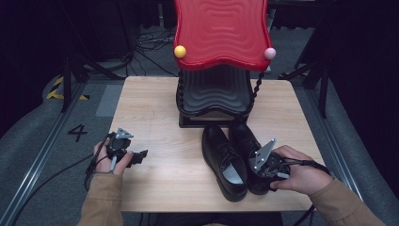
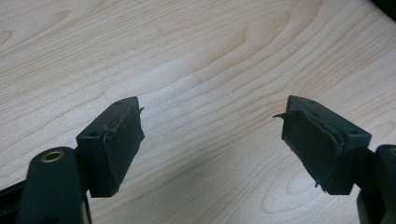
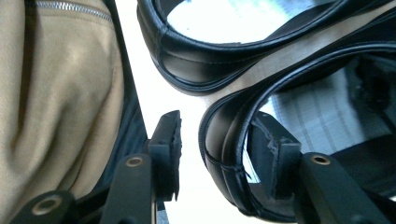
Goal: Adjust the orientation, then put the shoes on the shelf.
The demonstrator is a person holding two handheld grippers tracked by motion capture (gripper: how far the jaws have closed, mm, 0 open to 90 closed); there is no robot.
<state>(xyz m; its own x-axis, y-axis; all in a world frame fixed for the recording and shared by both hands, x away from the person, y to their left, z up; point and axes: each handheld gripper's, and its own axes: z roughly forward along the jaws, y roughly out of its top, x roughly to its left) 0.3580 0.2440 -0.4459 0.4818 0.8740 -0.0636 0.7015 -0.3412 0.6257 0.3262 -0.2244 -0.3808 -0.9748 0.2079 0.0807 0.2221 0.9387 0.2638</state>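
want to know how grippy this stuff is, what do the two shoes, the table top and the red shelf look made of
Shoes: black leather or a leather look-alike, smooth, semi-gloss; stitched seams and highlights along the heel collar.
Table top: pale wood or wood-look laminate, matt; grain lines run across it, though it could be printed.
Red shelf: likely moulded plastic, glossy; rippled surface catches the light.

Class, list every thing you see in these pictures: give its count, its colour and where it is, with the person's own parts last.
Shoes: two, black, side by side on the table's right half, before the rack.
Rack: one, red wavy shelf over a black one, table's far edge.
Balls: two, yellow and pink, on the red shelf's front corners.
Table: one, light wood.
Left tool: black, jaws open over bare wood.
Right tool: black, jaws open astride the right shoe's heel rim.
Sleeves: two, tan.
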